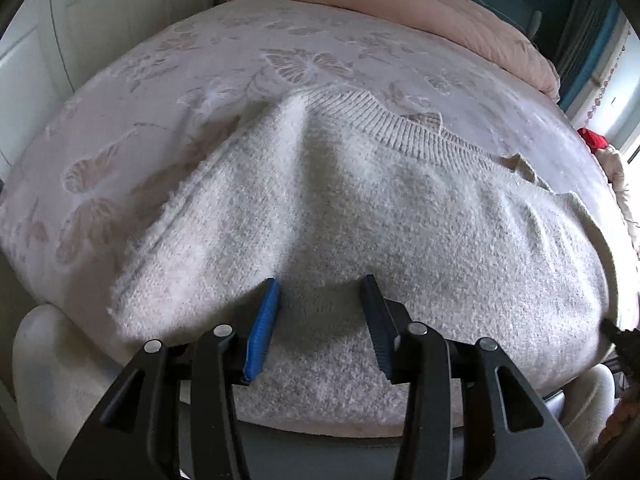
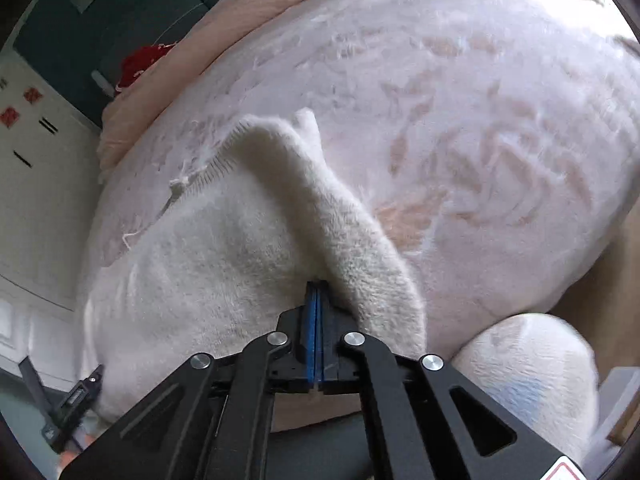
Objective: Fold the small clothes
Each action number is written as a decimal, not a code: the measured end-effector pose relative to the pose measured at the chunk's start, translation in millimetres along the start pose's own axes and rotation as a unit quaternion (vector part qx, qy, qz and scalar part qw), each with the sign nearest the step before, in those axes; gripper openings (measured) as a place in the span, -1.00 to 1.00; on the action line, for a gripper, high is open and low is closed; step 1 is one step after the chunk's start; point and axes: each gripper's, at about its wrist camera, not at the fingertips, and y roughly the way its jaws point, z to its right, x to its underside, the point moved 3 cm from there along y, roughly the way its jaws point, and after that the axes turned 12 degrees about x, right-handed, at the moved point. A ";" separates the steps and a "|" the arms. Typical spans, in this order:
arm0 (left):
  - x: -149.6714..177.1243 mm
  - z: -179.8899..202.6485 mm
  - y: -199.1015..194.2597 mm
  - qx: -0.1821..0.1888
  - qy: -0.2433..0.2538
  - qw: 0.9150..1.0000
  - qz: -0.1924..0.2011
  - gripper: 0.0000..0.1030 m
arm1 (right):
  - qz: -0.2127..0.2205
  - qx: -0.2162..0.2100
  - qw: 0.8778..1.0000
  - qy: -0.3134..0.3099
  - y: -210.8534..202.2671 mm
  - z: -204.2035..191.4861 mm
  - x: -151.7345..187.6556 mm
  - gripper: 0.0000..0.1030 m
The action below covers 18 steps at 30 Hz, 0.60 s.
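Note:
A white fuzzy sweater (image 1: 400, 220) lies spread on a bed (image 1: 200, 80) covered in pale pink butterfly-patterned cloth, its ribbed collar at the far side. My left gripper (image 1: 322, 312) hovers open just over the sweater's near part, with nothing pinched between its blue pads. In the right wrist view, the sweater (image 2: 200, 280) rises in a ridge that runs from the collar down to my right gripper (image 2: 316, 286). That gripper is shut, its pads together and its tips buried in the fold. The right gripper (image 1: 618, 334) also peeks in at the sweater's right edge.
A pink quilt (image 1: 400, 4) is bunched at the head of the bed, with something red (image 2: 140, 64) on it. White cupboard doors (image 1: 60, 40) stand to the left. A white fleecy shape (image 2: 520, 380), perhaps a knee, sits at the bed's near edge.

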 end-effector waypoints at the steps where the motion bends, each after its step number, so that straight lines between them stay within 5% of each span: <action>1: -0.2 0.6 -3.2 0.002 -0.004 1.000 -0.001 -0.17 | 0.013 0.010 1.000 -0.016 -7.3 -5.4 -0.3 -0.91; 4: 1.3 -3.4 -8.6 0.010 -0.008 1.000 -0.006 -0.10 | 0.039 0.025 0.997 -0.060 -18.4 -20.7 0.0 -0.86; 7: 3.9 -7.5 -7.9 0.016 -0.003 1.000 -0.003 -0.10 | 0.008 0.070 0.996 -0.061 5.1 -9.5 6.4 -1.00; 11: 6.6 -1.3 -11.4 0.002 0.013 1.000 -0.002 -0.09 | 0.016 0.055 0.998 -0.031 -12.8 -5.2 7.5 -0.88; 18: 11.1 2.3 -16.1 -0.008 0.018 1.000 -0.002 -0.05 | 0.017 -0.035 0.992 -0.117 -38.4 -99.1 21.7 -0.80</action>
